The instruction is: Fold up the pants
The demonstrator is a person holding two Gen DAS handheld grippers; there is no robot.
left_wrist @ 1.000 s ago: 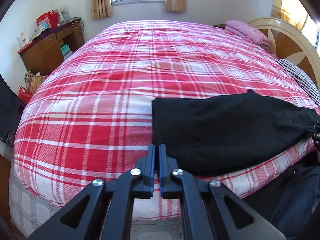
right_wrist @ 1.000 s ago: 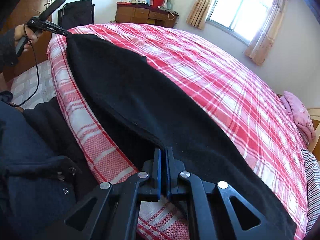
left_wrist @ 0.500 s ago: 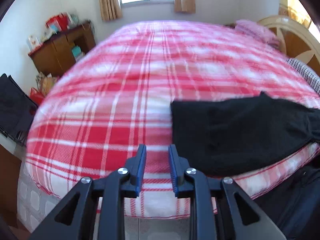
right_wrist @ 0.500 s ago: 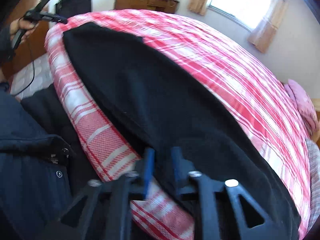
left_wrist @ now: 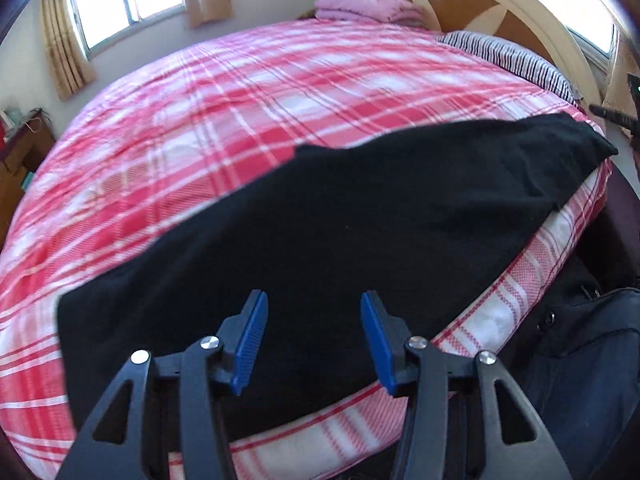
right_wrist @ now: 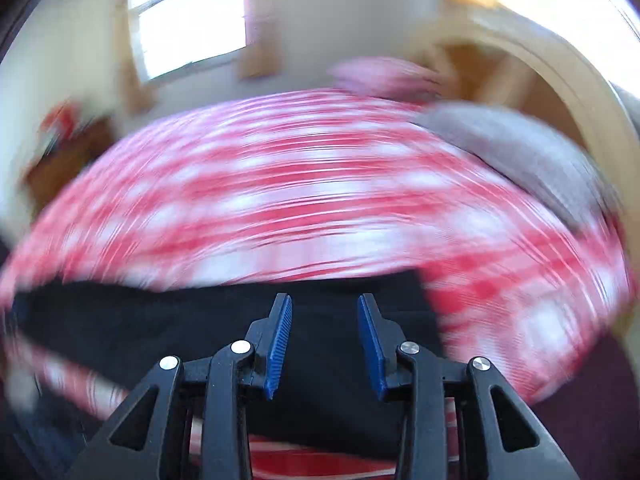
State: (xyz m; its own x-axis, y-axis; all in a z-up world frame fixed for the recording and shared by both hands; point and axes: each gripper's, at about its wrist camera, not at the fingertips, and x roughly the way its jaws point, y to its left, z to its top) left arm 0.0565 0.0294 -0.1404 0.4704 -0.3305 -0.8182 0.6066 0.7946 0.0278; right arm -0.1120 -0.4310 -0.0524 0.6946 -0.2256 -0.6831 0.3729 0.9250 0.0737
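The black pants (left_wrist: pixel 340 216) lie flat in a long band along the near edge of the red plaid bed (left_wrist: pixel 224 112), probably laid there for the next fold. The left gripper (left_wrist: pixel 314 342) hovers over their near-left part, its 2 fingers having just spread, nothing pinched. To the right, the right gripper (right_wrist: pixel 325 344) likewise has just parted its jaws, empty above the cloth, in a blurred view.
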